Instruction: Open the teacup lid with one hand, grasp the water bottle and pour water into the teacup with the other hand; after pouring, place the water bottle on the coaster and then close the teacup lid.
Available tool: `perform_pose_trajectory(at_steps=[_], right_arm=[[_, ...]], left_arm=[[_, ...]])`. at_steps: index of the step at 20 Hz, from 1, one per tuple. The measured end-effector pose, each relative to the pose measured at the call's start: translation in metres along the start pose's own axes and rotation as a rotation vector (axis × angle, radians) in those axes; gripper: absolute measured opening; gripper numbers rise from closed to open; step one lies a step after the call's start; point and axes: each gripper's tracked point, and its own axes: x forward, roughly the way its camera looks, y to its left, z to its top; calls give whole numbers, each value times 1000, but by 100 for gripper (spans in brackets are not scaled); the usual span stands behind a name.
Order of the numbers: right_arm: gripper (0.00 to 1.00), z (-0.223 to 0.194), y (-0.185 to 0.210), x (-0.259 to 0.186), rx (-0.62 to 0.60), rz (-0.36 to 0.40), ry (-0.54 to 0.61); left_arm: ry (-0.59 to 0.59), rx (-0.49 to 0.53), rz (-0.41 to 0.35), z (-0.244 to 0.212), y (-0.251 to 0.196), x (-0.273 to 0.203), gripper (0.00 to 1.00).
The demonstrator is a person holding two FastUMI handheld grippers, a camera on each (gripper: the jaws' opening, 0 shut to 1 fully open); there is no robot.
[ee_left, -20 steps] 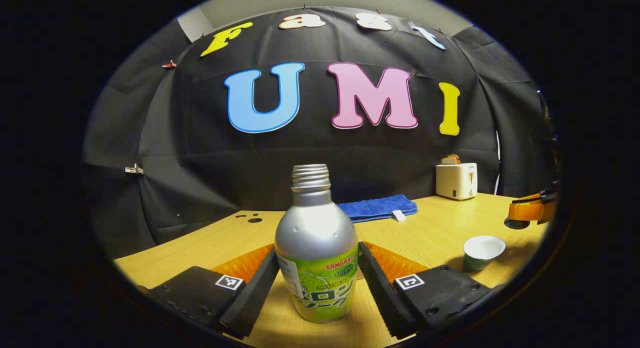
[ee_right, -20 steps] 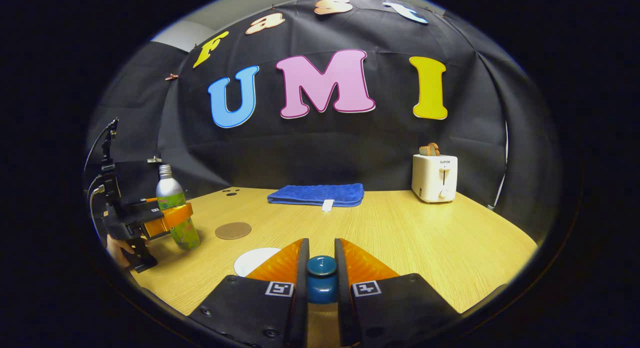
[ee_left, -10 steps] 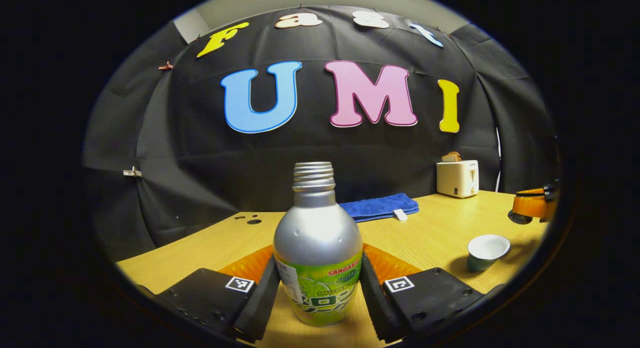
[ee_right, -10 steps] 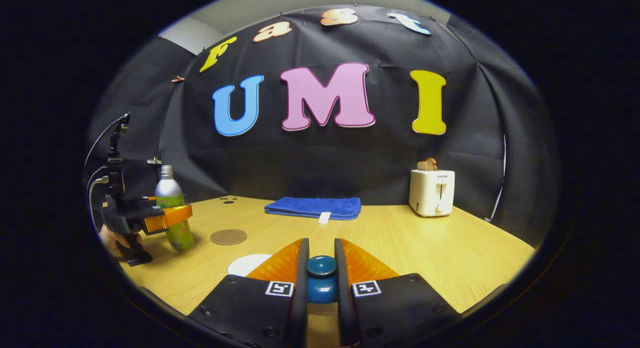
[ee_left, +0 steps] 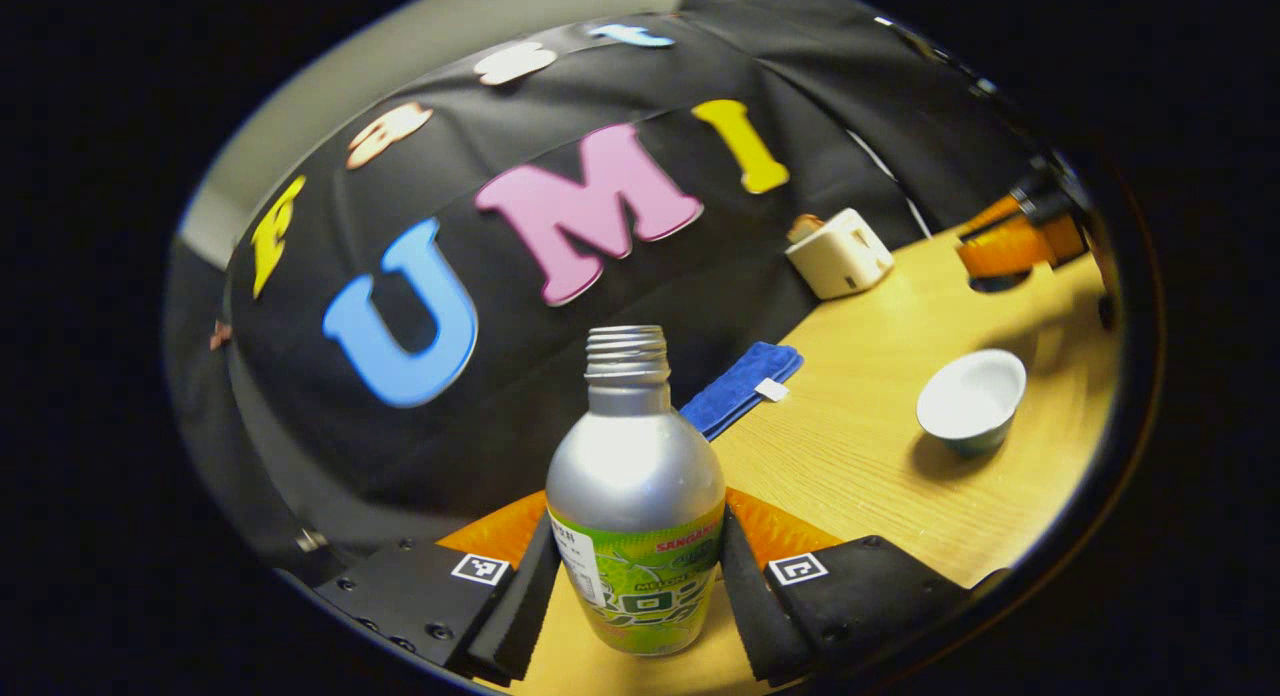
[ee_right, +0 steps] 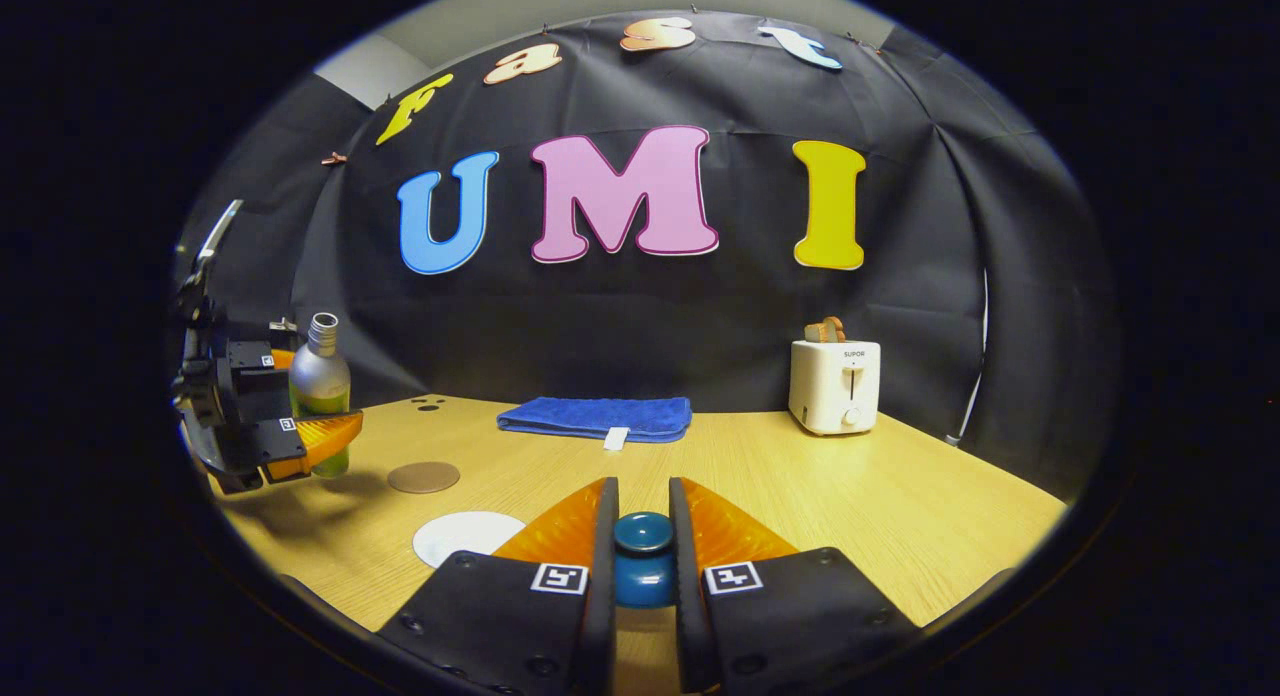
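A: Where is the water bottle (ee_left: 634,506)?

B: Between the two fingers of the left gripper (ee_left: 637,586). Both fingers press on its green-labelled lower body, one on each side, so the gripper is closed on it. The bottle has no cap; its threaded neck is bare. In the right gripper view the bottle (ee_right: 320,396) shows at the far left, held in that left gripper (ee_right: 300,431) above the counter (ee_right: 800,496), its base clear of the wood.

A: And the teacup?

B: The teacup (ee_left: 970,401) stands open on the counter, to the right of the bottle and well apart from it. In the right gripper view its white inside (ee_right: 468,536) shows just left of the fingers.

A: The lid?

B: The blue lid (ee_right: 643,561) sits pinched between the right gripper (ee_right: 643,576) fingers by its knob, with hardly any gap left.

A: The coaster?

B: The round brown coaster (ee_right: 424,476) lies flat on the counter, near the lifted bottle and a little to its right.

A: What differs from half a second ago?

B: Then the bottle stood on the counter with the fingers around it. Now it is off the counter and the left gripper is rolled, so the wall and counter slant in its view. The teacup looks closer there. The right gripper holds the lid as before.

A: Anything behind?

B: A folded blue towel (ee_right: 598,418) and a white toaster (ee_right: 834,386) at the back.
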Motion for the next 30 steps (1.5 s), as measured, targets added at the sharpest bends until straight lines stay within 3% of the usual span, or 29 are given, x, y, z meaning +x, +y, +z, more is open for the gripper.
perform_pose_trajectory(at_steps=[5, 13, 20, 30], right_arm=[[28, 1, -17, 1, 0, -18, -1], [28, 1, -27, -1, -1, -38, -2], [28, 2, -27, -2, 0, -39, -3], [28, 2, -27, -1, 0, -39, -4]], left_arm=[[-69, 353, -101, 24, -38, 5, 79], [-80, 684, -184, 18, -60, 11, 79], [-61, 871, -236, 16, -67, 18, 79], [-47, 1058, -305, 15, -73, 20, 80]])
